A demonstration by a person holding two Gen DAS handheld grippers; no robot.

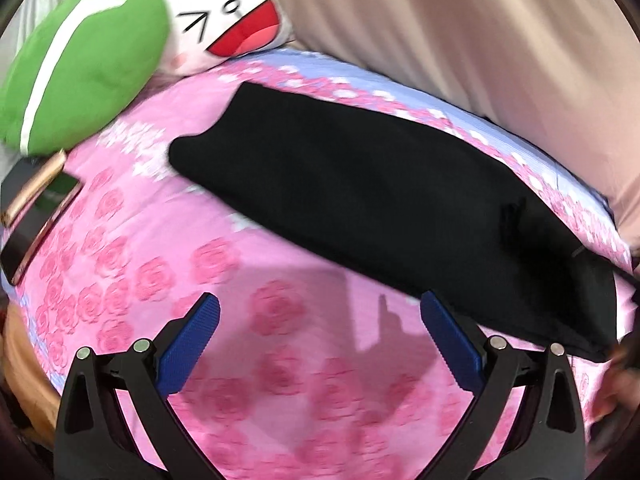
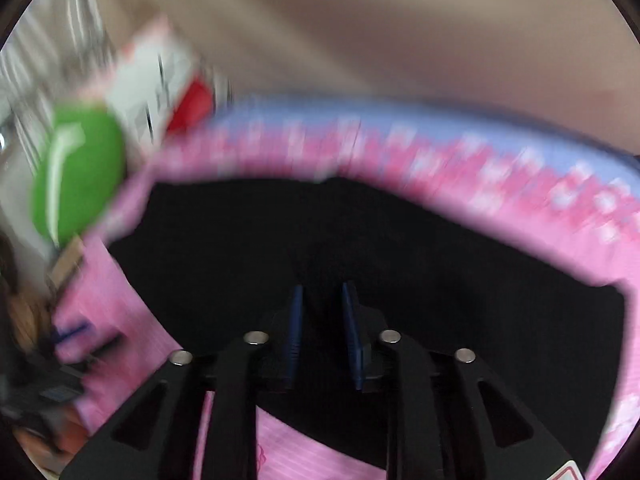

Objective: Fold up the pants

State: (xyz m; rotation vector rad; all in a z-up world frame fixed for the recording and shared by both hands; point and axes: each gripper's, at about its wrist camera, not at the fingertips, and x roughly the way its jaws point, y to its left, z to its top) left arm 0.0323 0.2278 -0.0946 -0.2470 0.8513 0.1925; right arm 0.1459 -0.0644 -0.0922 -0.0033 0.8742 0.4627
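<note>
Black pants [image 1: 360,200] lie folded lengthwise in a long strip across a pink rose-print bedsheet [image 1: 140,272]. My left gripper [image 1: 320,308] is open and empty, hovering above the sheet just in front of the pants' near edge. In the blurred right wrist view the pants [image 2: 440,272] fill the middle. My right gripper [image 2: 322,292] has its blue pads [image 2: 296,320] close together with black pants fabric pinched between them.
A green and white plush toy [image 1: 80,64] lies at the sheet's far left, also in the right wrist view [image 2: 80,176]. A phone [image 1: 32,220] lies at the left edge. A beige curtain [image 1: 460,20] hangs behind the bed.
</note>
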